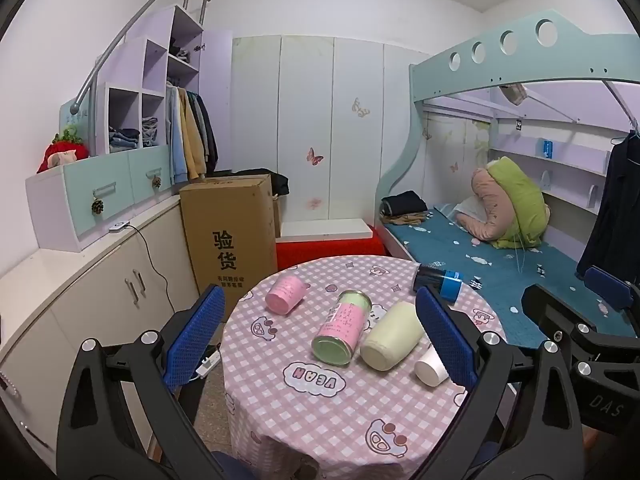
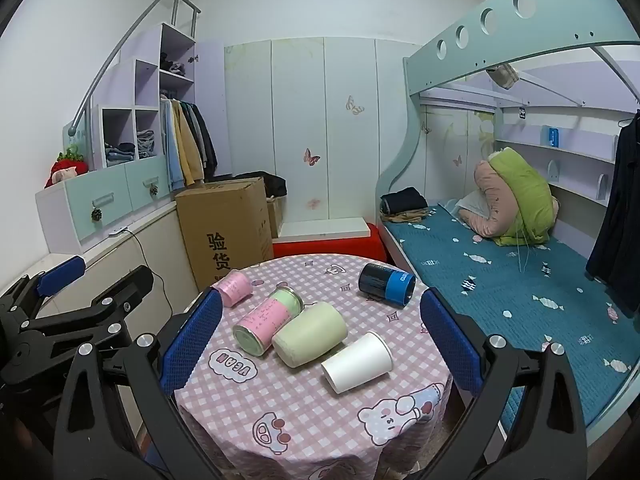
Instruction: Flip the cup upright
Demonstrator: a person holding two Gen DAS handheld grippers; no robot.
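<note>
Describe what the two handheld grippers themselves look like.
Both match: the left gripper and right gripper have black plastic linkage frames with silver round bolts. Their jaws carry blue pads with a dotted grip texture. White "DAS" lettering marks the right gripper's body. No sleeves or gripper cables show.

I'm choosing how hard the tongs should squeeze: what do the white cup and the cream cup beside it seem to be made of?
The white cup looks like thin paper: matte wall, rolled rim, tapered shape, so probably easy to crush. The cream cup looks thicker and rigid, with a smooth, softly glossy surface; it could be ceramic or coated metal, the pictures leave that open. Both lie on their sides on the checked tablecloth.
</note>
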